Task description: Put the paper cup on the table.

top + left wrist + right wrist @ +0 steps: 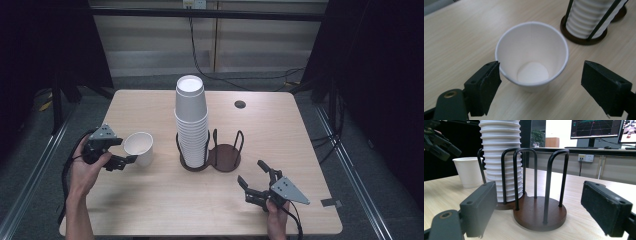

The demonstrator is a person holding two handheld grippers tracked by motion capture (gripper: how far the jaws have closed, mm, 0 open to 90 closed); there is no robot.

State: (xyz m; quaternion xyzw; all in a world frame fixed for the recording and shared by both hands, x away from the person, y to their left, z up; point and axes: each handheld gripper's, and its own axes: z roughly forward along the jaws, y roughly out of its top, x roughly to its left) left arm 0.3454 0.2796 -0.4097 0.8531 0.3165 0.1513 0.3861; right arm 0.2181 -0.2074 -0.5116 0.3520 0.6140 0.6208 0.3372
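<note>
we see a single white paper cup (139,146) standing upright on the wooden table (165,200), mouth up and empty, its long axis running straight up from the tabletop; looking down into it from the left gripper view we see only its bare white bottom (532,72). it sits on the left half of the table, just left of a dark two-ring cup holder (210,150). the holder's left ring carries a tall stack of white cups (191,120), turned upside down so the flat bottom of the top one faces up, and the stack rises well above the black wire loops; the right ring (540,213) is empty, just a brown round base inside its loops. our left gripper (120,161) hangs just left of the single cup, its jaws spread and standing to either side of the cup's near rim, one jaw close to the rim though we cannot tell whether it touches, the other clear of it. our right gripper (256,181) rests low near the front right of the table, jaws spread wide with nothing between them, pointing toward the holder. there is open tabletop in front of the holder and the single cup, and more behind the stack up to the far edge, where a small round hole (240,104) sits. the cup stands well in from the table's left edge.
</note>
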